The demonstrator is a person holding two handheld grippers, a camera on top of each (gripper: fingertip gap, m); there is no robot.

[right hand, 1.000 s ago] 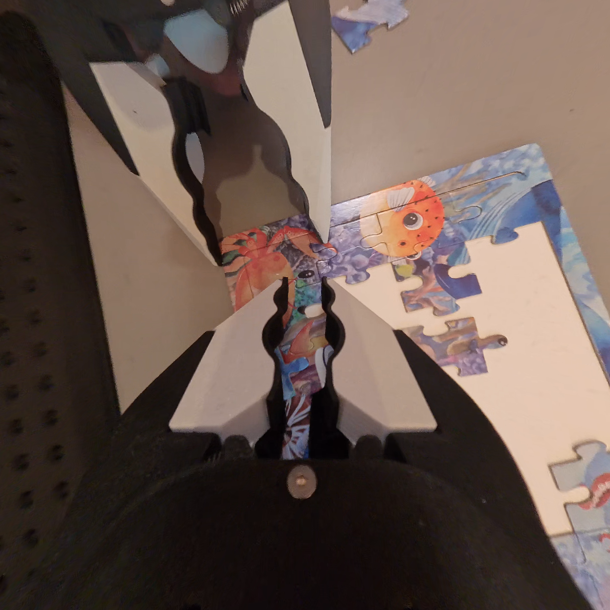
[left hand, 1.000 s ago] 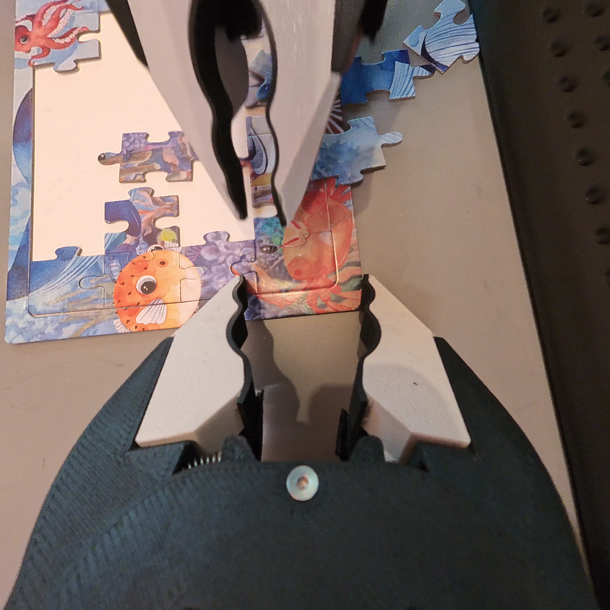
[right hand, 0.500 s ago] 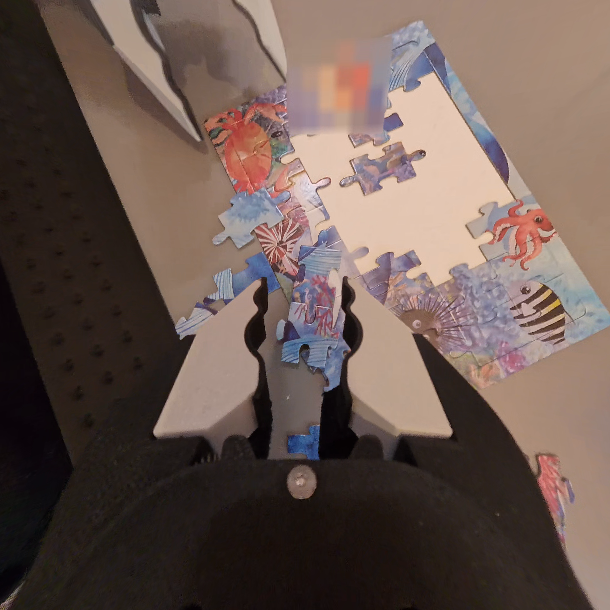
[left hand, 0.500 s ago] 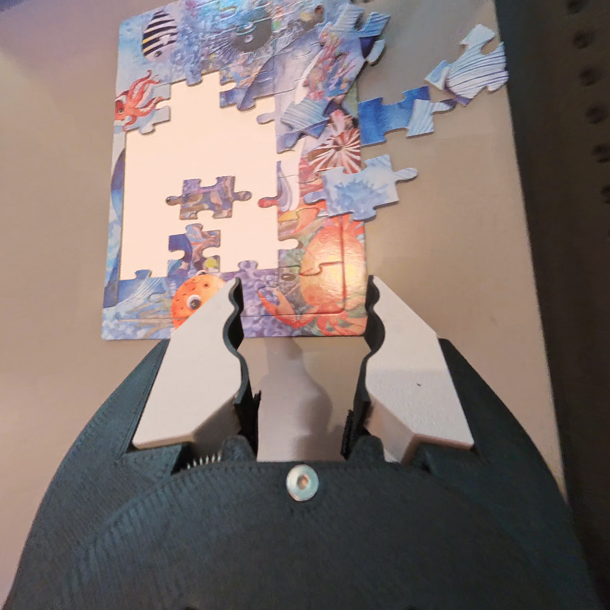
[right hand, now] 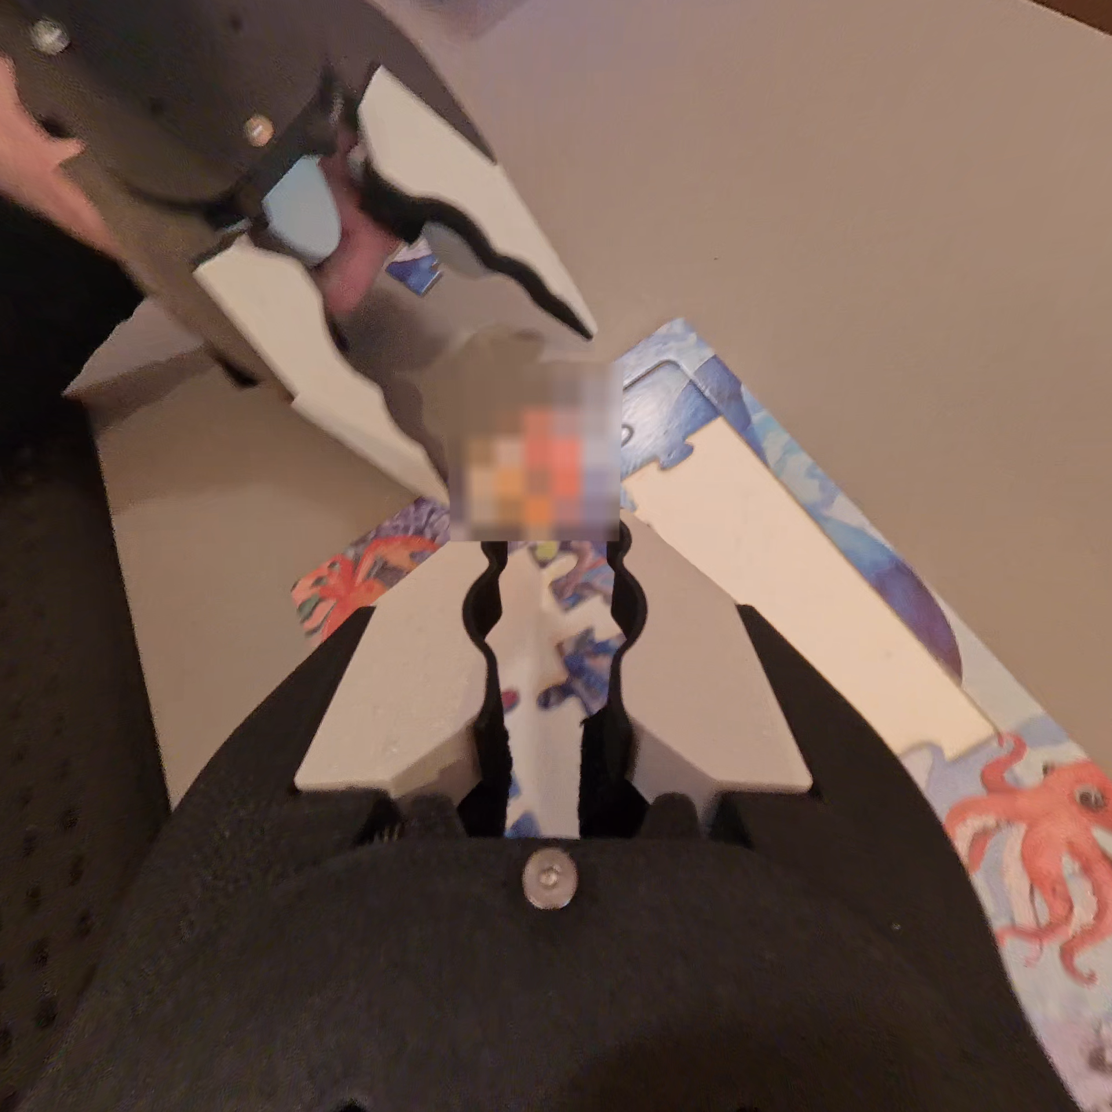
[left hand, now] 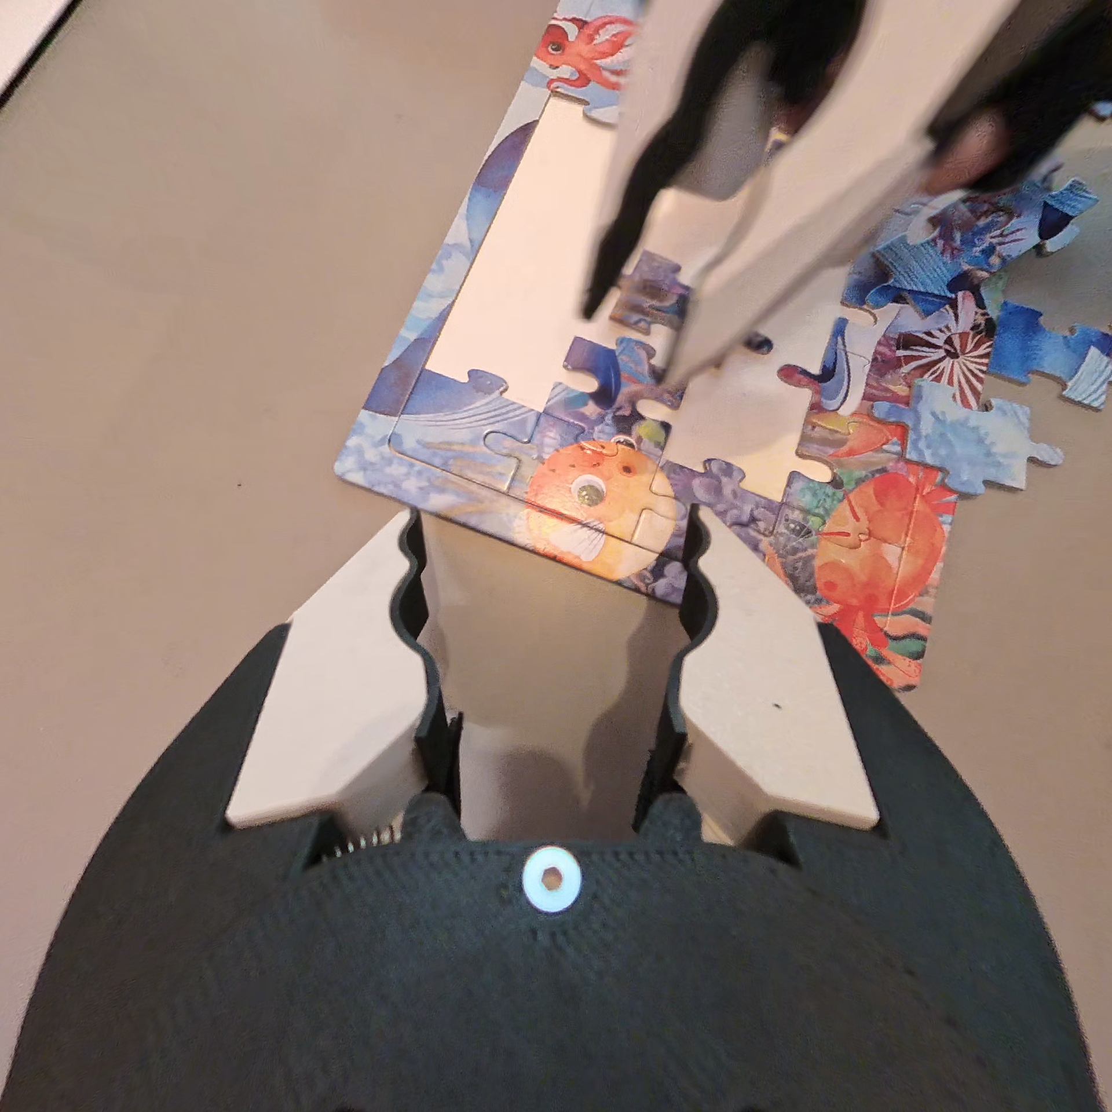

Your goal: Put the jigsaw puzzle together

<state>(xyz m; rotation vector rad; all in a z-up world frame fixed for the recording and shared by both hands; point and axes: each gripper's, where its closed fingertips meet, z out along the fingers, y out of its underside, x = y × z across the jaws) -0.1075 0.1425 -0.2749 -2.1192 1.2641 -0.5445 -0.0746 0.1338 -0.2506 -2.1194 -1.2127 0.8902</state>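
The sea-picture jigsaw tray (left hand: 529, 240) lies on the tan table, its middle bare. The pufferfish (left hand: 596, 511), crab (left hand: 866, 553) and octopus (left hand: 583, 48) parts are fitted along the edges. My left gripper (left hand: 553, 523) is open and empty, its tips at the tray's near edge by the pufferfish. My right gripper (left hand: 638, 343) hovers blurred over the bare middle, above two loose purple-blue pieces (left hand: 650, 298). In the right wrist view my right gripper (right hand: 553, 541) is narrowly open, with those pieces (right hand: 586, 662) showing below the gap and nothing gripped. The left gripper (right hand: 517, 409) shows open beyond it.
Several loose pieces lie at the tray's right side: a pale blue one (left hand: 963, 445), a blue one (left hand: 1053, 361) and a small pile (left hand: 975, 240). A dark perforated surface (right hand: 48, 602) borders the table on that side. A hand (right hand: 36, 168) holds the left gripper. About 5 centimeters separates my left fingertips from my right.
The right gripper has moved from the loose pile at the tray's end to over the bare middle. The left gripper has shifted along the near edge from the crab to the pufferfish, still open.
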